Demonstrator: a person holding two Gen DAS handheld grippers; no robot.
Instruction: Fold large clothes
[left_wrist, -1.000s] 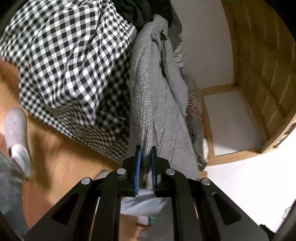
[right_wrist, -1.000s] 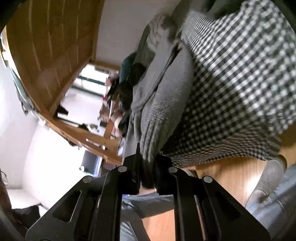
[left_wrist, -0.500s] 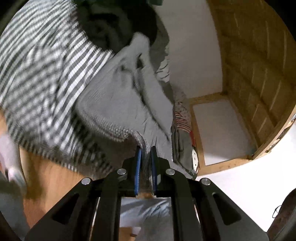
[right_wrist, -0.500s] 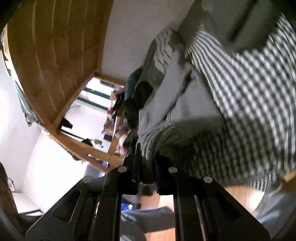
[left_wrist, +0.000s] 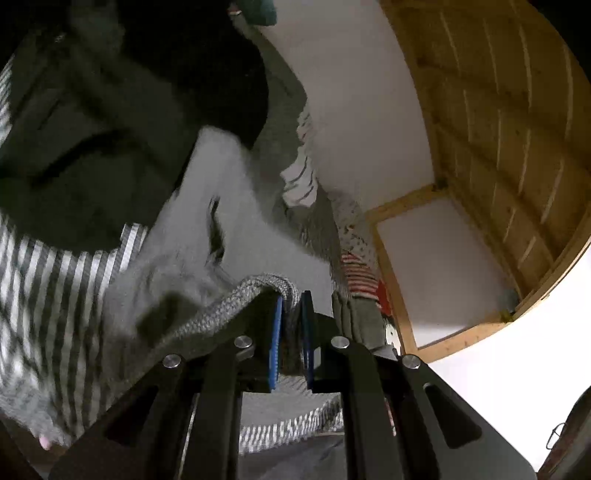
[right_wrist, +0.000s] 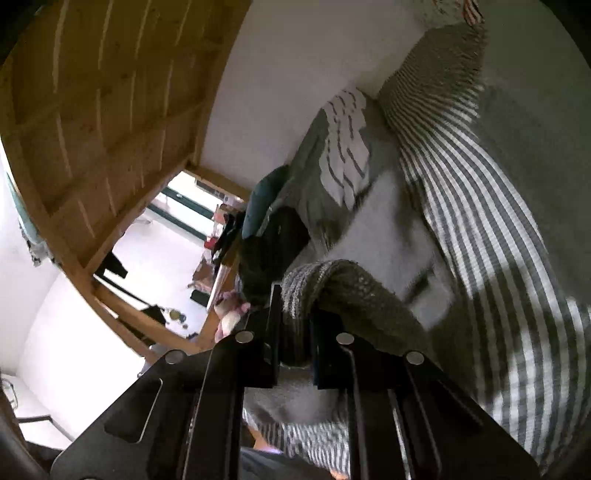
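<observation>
A grey garment with a ribbed knit hem (left_wrist: 236, 299) is pinched between the blue pads of my left gripper (left_wrist: 291, 295), which is shut on it. Its smooth grey body (left_wrist: 221, 206) spreads away over the checked bedding (left_wrist: 55, 295). In the right wrist view my right gripper (right_wrist: 295, 295) is shut on another stretch of the same knit hem (right_wrist: 332, 277), which drapes over the right finger. The grey body (right_wrist: 388, 229) lies beyond on the checked bedding (right_wrist: 498, 240). Motion blur turns the checks into stripes.
A heap of clothes lies at the far side: a dark garment (left_wrist: 177, 74), a white striped piece (left_wrist: 299, 181) and a red striped one (left_wrist: 358, 277). A slatted wooden frame (left_wrist: 498, 129) and a white wall (left_wrist: 351, 92) stand behind. A teal item (right_wrist: 266, 199) sits near the dark pile (right_wrist: 273, 243).
Both grippers have risen and swept forward over the bed with the grey hem held. The floor and the person's foot have dropped out of view, and the garment now lies spread ahead.
</observation>
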